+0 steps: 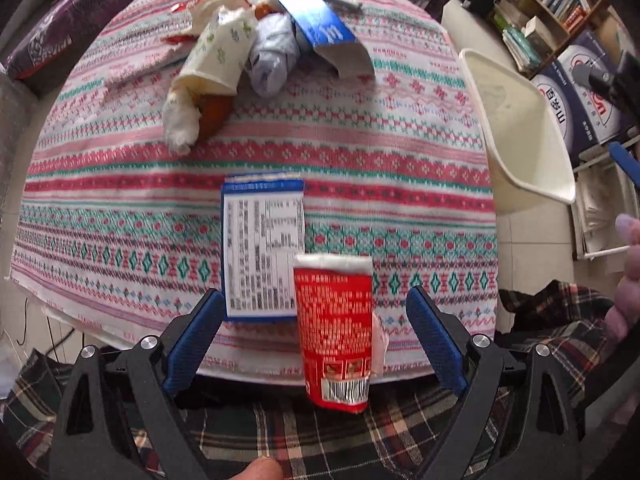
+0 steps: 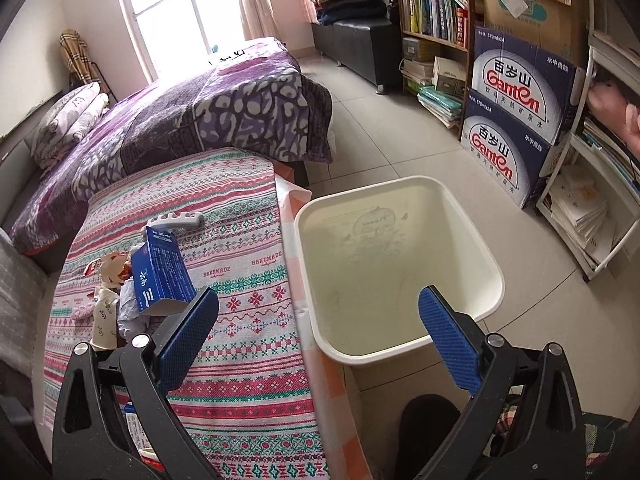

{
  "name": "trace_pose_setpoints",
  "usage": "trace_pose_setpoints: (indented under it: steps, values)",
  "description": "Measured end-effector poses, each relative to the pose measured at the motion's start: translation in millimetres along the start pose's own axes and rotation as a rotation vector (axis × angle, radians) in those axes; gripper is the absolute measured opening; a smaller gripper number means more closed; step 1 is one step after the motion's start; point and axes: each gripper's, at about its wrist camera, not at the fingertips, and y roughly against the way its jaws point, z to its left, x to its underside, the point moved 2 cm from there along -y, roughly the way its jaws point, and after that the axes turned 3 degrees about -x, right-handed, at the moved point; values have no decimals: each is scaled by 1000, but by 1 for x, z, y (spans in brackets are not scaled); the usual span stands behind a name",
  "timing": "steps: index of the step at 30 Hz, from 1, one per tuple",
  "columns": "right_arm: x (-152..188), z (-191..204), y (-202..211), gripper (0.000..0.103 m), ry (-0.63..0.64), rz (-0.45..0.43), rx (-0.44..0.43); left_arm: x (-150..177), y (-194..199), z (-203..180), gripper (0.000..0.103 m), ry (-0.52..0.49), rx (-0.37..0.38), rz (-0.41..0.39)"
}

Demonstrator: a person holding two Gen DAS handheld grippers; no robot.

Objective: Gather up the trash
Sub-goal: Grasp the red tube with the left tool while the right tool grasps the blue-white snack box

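Left gripper (image 1: 316, 332) is spread wide, hovering at the near edge of the desk (image 1: 420, 160), holding nothing. A red wrapper (image 1: 336, 332) with a barcode sits between its fingers, hanging partly over the desk edge, touching neither pad. Just left of it, partly under it, lies a blue-and-white packet (image 1: 262, 248) with its label side up. Far side of the desk holds the rest of the pile: a floral paper cup (image 1: 216, 60) on its side, a crumpled grey wad (image 1: 272, 56), an opened blue carton (image 1: 324, 28) and some orange scraps, too jumbled to name. Right gripper (image 2: 320, 332) is also spread and empty, held above the gap between the desk and the cream bin (image 2: 400, 272), which stands on the floor just right of the desk and looks empty. My read: early in the task, nothing binned yet, step in hand is the first pick, red wrapper. Next move: lower the left gripper, close on the wrapper's middle, then carry it right over the bin rim. Wrapper is thin and overhanging; a shallow pinch could push it off the edge.
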Motion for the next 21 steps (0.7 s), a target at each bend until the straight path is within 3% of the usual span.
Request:
trace_pose_setpoints:
  steps: [4, 6, 11, 12, 17, 21]
  values:
    - [-1, -4, -6, 96, -38, 47, -35, 14, -10, -1, 89, 3, -14, 39]
    - [-1, -3, -6, 96, -33, 51, -36, 17, -12, 0, 84, 12, -9, 49]
    - [1, -1, -11, 96, -17, 73, -28, 22, -15, 4, 37, 6, 38, 76]
    - [1, -1, -13, 96, -18, 82, -30, 22, -14, 6, 37, 5, 48, 66]
    - [7, 8, -21, 96, 14, 113, -30, 9, 22, 26, 36, 27, 105, -73]
    - [17, 24, -26, 96, 70, 146, -31, -21, 69, 74, 36, 148, 76, -220]
